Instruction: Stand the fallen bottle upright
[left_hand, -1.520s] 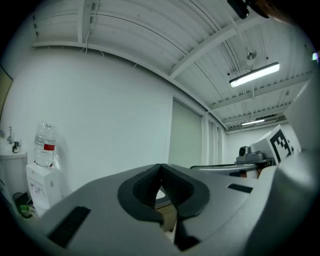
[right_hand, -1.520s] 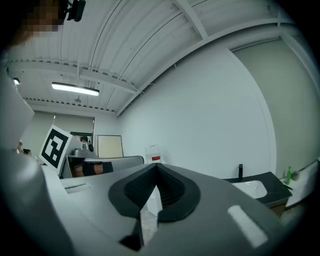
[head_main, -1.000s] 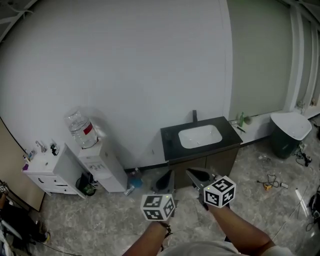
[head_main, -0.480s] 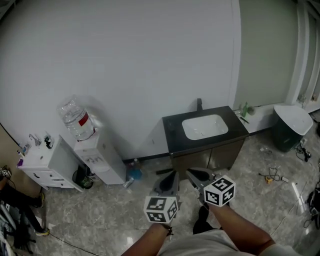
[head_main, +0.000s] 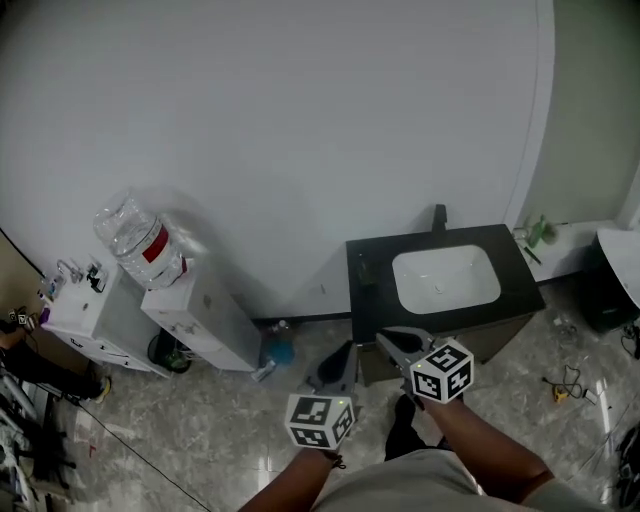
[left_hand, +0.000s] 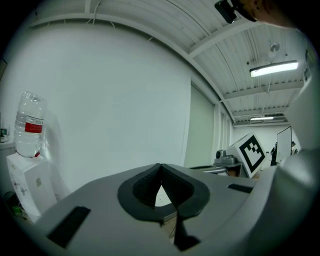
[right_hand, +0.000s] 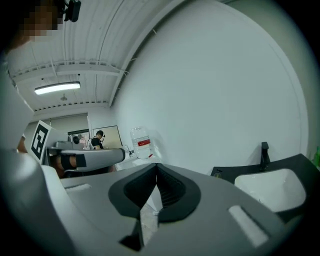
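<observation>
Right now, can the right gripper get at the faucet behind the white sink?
Probably yes: the right gripper, shut and empty, points toward the counter, and nothing stands between it and the faucet.

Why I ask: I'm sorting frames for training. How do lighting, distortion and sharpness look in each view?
Head view: even light, fisheye bows the plain white wall, soft shadow beside the clear red-labelled water-cooler bottle. Left gripper view: dark round vignette, glaring ceiling strip light. Right gripper view: same vignette, mosaic patch top left.
</observation>
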